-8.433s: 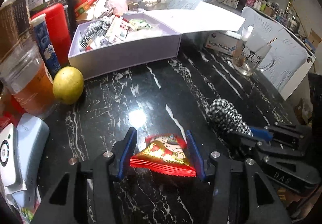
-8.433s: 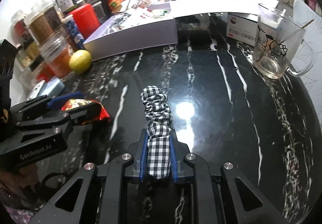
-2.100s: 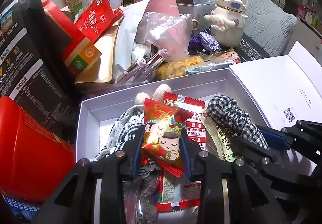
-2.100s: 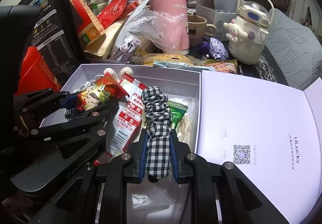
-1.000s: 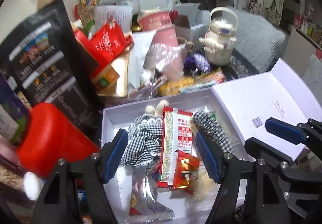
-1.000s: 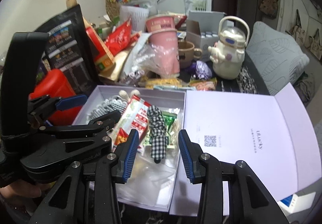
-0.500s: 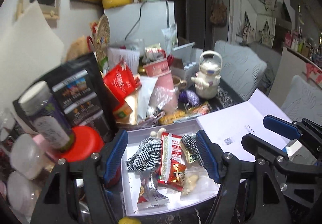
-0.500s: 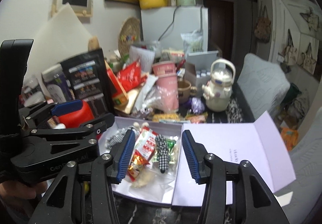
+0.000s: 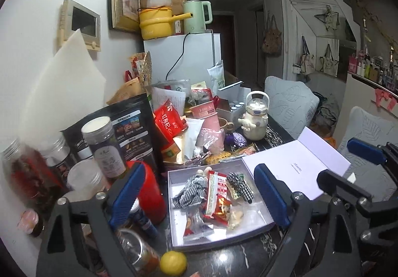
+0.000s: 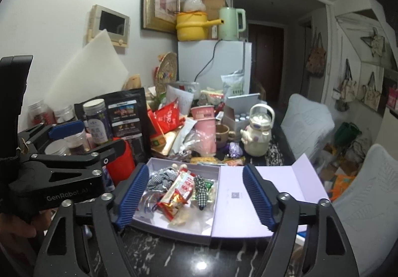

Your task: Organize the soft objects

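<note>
Lavender gift box (image 9: 174, 204), lid folded open, set on the black marble desk (image 9: 223, 262): checked scrunchie (image 9: 240, 186) and red snack packet (image 9: 222, 208) lie inside. Left hand-held gripper (image 9: 199, 198) and right hand-held gripper (image 10: 196, 198): jaws opening, nothing between them.

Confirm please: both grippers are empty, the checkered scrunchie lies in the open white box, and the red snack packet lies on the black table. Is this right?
Not quite. The red snack packet is not on the table; it lies inside the white box, beside the checkered scrunchie, as the left wrist view shows. The left gripper and right gripper are empty, jaws opening.
</note>
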A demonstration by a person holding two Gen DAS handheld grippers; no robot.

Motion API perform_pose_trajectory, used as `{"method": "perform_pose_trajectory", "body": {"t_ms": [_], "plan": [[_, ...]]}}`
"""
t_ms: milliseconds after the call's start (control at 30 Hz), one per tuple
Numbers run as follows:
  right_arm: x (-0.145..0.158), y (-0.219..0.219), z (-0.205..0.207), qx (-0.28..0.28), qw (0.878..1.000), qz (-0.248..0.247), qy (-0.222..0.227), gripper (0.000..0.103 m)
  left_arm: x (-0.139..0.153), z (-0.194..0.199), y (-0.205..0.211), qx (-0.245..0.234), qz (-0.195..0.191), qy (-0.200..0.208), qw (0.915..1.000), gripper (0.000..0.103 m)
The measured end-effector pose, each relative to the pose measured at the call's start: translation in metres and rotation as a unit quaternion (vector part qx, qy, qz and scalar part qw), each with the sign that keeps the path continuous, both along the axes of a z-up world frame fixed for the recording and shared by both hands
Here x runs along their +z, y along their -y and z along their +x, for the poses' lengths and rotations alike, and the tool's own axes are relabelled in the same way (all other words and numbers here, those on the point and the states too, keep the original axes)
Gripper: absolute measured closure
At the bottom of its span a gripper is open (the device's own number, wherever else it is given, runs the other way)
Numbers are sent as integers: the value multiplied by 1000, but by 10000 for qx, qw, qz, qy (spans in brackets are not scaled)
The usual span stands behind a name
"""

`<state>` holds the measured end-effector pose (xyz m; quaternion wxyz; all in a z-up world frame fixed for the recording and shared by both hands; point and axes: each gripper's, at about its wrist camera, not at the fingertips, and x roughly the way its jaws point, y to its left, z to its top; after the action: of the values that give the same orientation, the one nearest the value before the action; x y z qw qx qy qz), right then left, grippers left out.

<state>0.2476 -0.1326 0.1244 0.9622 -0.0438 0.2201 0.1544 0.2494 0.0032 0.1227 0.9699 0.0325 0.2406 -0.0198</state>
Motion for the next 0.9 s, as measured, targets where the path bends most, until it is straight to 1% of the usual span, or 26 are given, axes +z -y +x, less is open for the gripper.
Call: {"method": "perform_pose_trajectory", "body": {"t_ms": [100, 267, 433, 533, 633, 800, 900], "plan": [[3, 2, -15, -34, 9999, 10, 102, 16, 0, -16, -7, -24, -49, 12, 10000, 13], [2, 0, -39, -95, 9998, -3, 162, 14, -2, -41, -14, -32, -75, 69, 9999, 13], [-7, -5, -60, -203, 9997, -32, 159, 14, -12, -63, -21, -88, -81, 16, 9999, 13], [-15, -8, -71, -253, 9996, -33, 90, 14, -19, -75, -23, -87, 22, 12, 10000, 13], [-24, -11, -81, -343, 9994, -68, 21, 14, -26, -84, -25, -116, 28, -41, 9999, 13], [-43, -14, -92, -405, 9990, -33, -204, 13, -45, -94, -29, -120, -29, -281, 9995, 13], [-54, -16, -97, -450, 9984, -96, -320, 13, -57, -100, -30, -128, -22, -398, 9991, 13]]}}
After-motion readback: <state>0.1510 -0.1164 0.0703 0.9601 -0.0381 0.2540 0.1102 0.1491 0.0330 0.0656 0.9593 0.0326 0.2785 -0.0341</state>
